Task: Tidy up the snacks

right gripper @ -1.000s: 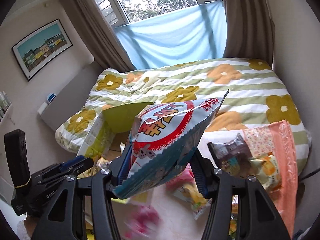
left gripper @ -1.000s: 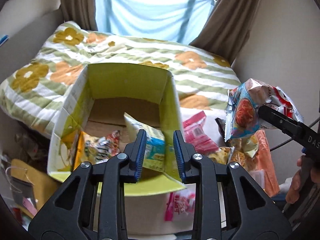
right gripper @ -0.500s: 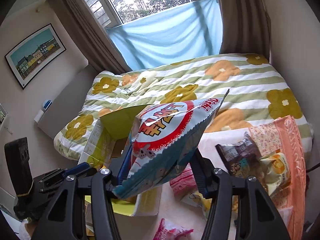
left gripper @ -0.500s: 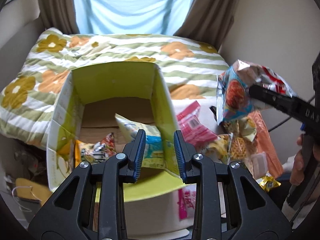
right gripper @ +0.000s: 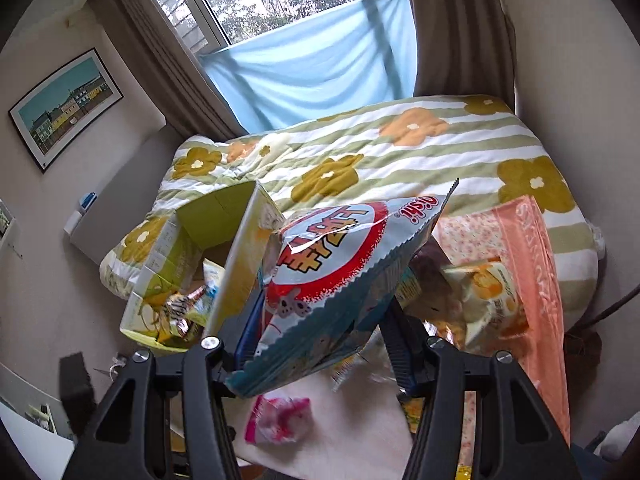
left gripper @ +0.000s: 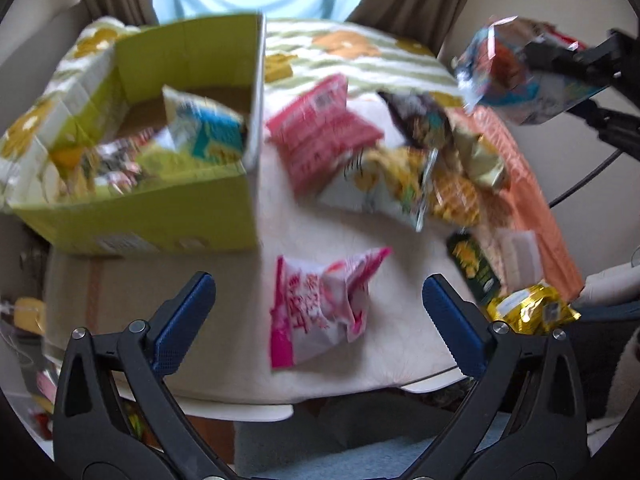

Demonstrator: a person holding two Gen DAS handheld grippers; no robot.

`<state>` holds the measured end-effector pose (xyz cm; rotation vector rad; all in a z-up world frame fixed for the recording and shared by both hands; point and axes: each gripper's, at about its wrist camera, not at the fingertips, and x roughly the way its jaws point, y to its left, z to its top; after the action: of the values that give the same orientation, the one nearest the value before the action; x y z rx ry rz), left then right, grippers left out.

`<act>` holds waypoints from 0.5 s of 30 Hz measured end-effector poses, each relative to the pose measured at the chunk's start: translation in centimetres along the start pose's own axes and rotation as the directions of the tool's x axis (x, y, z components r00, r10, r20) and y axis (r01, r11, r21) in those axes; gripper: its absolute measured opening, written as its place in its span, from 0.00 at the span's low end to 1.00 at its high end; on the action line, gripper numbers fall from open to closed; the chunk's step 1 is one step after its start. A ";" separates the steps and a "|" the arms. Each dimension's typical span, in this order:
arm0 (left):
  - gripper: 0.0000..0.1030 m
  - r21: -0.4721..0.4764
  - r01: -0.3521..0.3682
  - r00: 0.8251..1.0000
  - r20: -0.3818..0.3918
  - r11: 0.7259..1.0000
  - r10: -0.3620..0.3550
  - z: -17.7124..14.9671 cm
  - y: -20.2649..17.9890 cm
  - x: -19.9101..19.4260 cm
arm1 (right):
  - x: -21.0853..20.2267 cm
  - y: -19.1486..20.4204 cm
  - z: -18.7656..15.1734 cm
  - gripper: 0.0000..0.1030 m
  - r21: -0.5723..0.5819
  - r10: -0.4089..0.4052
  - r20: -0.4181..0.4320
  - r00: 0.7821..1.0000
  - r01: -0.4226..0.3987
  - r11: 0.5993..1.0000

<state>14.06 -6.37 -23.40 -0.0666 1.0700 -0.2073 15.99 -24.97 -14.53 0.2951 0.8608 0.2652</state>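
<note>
A green-striped quilt with orange and mustard flowers (right gripper: 400,152) covers the bed; a framed townscape picture (right gripper: 66,106) hangs beside brown curtains (right gripper: 460,28).

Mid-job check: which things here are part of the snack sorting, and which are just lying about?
Part of the job:
green box
chip bag, clamped in the right gripper
pink packet, ahead of the open left gripper
snack pile

Lying about:
flowered quilt
framed picture
blue sheet
curtains

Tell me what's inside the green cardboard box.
The green cardboard box holds a white-and-teal packet leaning on its right wall and a striped foil snack nearer the front. The box floor beneath them is covered, and blur hides the rest.
</note>
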 end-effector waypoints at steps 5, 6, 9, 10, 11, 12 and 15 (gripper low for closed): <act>0.99 -0.059 0.022 0.997 -0.071 0.998 -0.026 -1.9 0.4 5.5 | 0.8 -2.0 -1.7 0.50 0.003 -0.011 -0.032 0.999 0.011 1.000; 0.99 -0.065 0.020 0.996 -0.082 0.998 -0.026 -2.0 0.4 6.3 | 0.9 -2.3 -1.9 0.50 0.001 -0.011 -0.035 0.999 0.011 1.000; 0.86 -0.088 0.011 0.993 -0.113 0.996 -0.021 -2.5 0.7 8.2 | 1.3 -3.0 -2.4 0.50 -0.002 -0.011 -0.042 0.999 0.011 1.000; 0.81 -0.093 -0.005 0.992 -0.122 0.996 -0.007 -2.7 0.8 8.6 | 1.4 -3.1 -2.5 0.50 -0.002 -0.009 -0.045 0.999 0.009 1.000; 0.80 -0.096 -0.007 0.992 -0.128 0.995 -0.006 -2.8 0.9 8.8 | 1.5 -3.3 -2.6 0.50 -0.002 -0.009 -0.047 0.999 0.009 1.000; 0.78 -0.095 -0.006 0.993 -0.115 0.995 -0.005 -3.0 0.9 8.7 | 1.6 -3.5 -2.6 0.50 -0.002 -0.007 -0.049 0.999 0.007 1.000; 0.67 -0.094 -0.027 0.993 -0.115 0.995 0.016 -3.2 0.9 8.6 | 1.8 -3.6 -2.6 0.50 -0.004 0.003 -0.057 0.998 -0.003 1.000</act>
<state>15.31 -7.04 -32.51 -0.1299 1.1934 -0.1414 15.53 -27.29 -18.70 0.2861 0.9165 0.2789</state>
